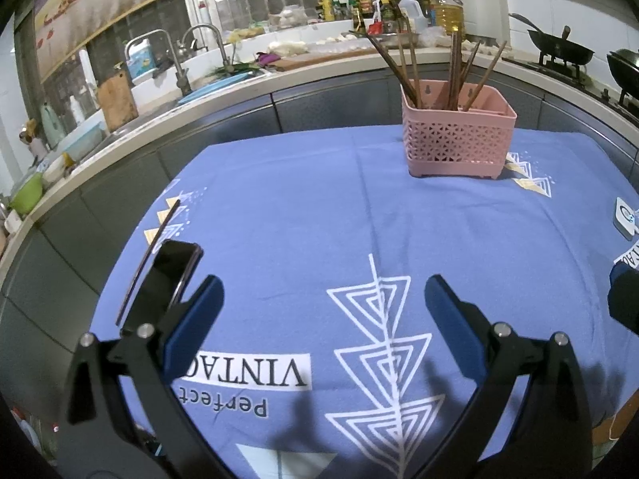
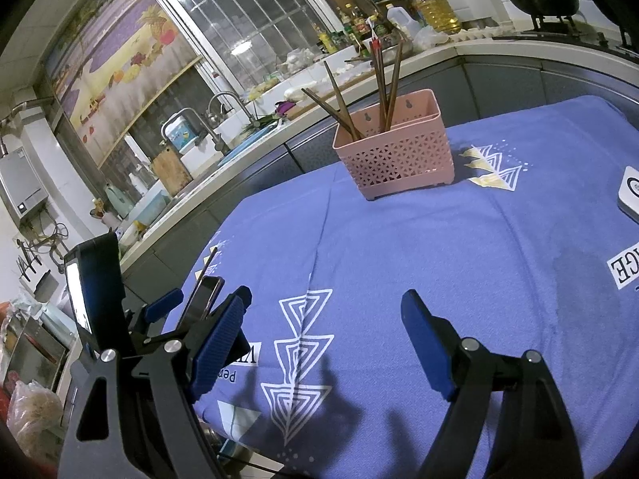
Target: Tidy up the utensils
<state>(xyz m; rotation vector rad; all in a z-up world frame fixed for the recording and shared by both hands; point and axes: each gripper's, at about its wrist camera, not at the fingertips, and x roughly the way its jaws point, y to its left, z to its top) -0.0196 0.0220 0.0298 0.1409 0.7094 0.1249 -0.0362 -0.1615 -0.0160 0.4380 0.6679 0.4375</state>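
Both grippers hover low over the near end of the table, jaws spread wide and holding nothing. From the left wrist view, the left gripper (image 1: 323, 299) has its blue pads apart above the white triangle print; from the right wrist view, the right gripper (image 2: 325, 311) is likewise released, and part of the left gripper shows at that picture's left edge.

A blue cloth (image 1: 299, 207) with white printed triangles and lettering covers the whole table. At its far end stands one pink basket (image 1: 459, 135), a perforated rectangular holder, upright on small feet. Chopsticks (image 1: 411, 64) stand in it, brown and leaning outward in two loose bunches, one to the left side and one nearer the middle and right; about seven or eight can be made out, though the exact number cannot be told because they overlap.

One phone (image 1: 167, 279) lies dark and face up on the cloth just beyond the left gripper's left finger. Just beside it, on its outer side, lies a single loose chopstick (image 1: 147, 259) near the cloth's left edge, well apart from the basket.

One small white device (image 2: 631, 191) sits at the cloth's right edge.
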